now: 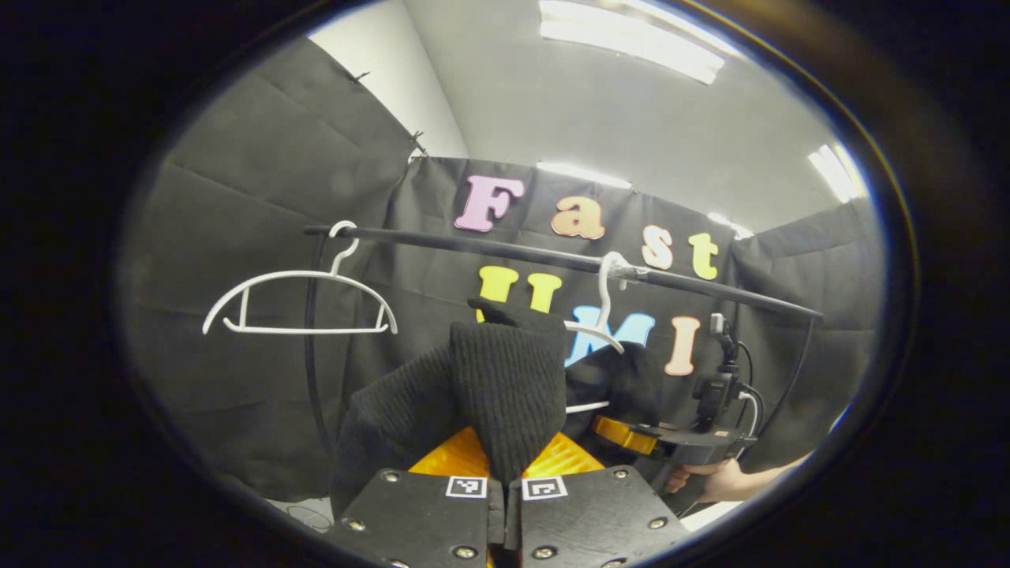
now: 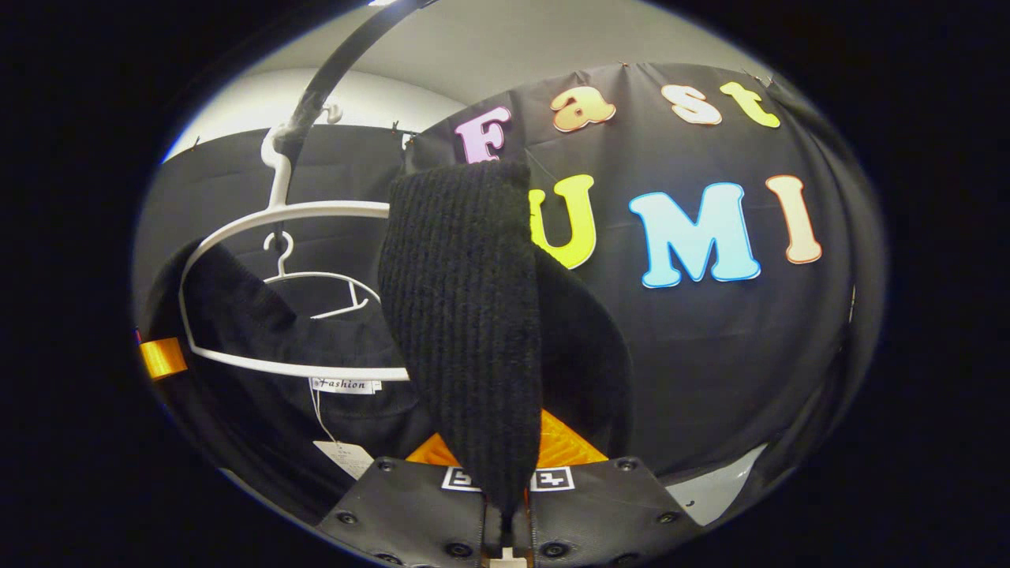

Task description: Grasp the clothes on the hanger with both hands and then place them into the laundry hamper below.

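Left tongs clenched on black sweater, right tongs likewise. Pinched at both shoulders, likely to slip off white hanger at 10 o'clock. Hamper unseen.

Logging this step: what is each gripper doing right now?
Left gripper: shut on the black sweater.
Right gripper: shut on the black sweater.

Bright ceiling light strips glare overhead in the left gripper view. Fisheye distortion bends the black rail and softens the edges. The dark knit garment stays sharp but shadowed.
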The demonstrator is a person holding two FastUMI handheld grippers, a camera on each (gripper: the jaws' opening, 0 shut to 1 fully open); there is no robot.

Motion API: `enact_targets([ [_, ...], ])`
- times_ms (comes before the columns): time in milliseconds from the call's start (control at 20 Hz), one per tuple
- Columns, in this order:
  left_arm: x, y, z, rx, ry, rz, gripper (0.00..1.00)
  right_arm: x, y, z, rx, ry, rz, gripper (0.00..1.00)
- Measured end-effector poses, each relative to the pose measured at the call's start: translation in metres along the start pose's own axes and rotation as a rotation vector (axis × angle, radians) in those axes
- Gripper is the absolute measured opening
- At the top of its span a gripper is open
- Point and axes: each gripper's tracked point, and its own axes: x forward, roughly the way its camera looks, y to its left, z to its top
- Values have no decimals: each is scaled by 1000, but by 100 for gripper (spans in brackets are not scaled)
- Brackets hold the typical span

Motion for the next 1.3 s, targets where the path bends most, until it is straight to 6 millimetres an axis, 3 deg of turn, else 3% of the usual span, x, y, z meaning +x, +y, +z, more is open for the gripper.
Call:
enact_targets([
  [200, -3, 6, 17, -21, -53, -25, 1, -13, -19, 14, 43, -74, -30, 9],
  [650, -13, 56, 42, -111, -130, 30, 1, -28, -66, 43, 93, -157, -141, 9],
  [750, -16, 75, 45, -118, -145, 60, 0, -32, -78, 46, 89, -179, -173, 9],
  [900, -28, 109, 41, -132, -144, 112, 1, -37, -92, 47, 79, -202, -215, 9],
  [1100, -54, 139, 27, -159, -115, 137, 1, -36, -113, 52, 110, -236, -265, 9],
  [1300, -46, 139, 3, -178, -73, 152, 2, -26, -133, 49, 30, -234, -323, 9],
])
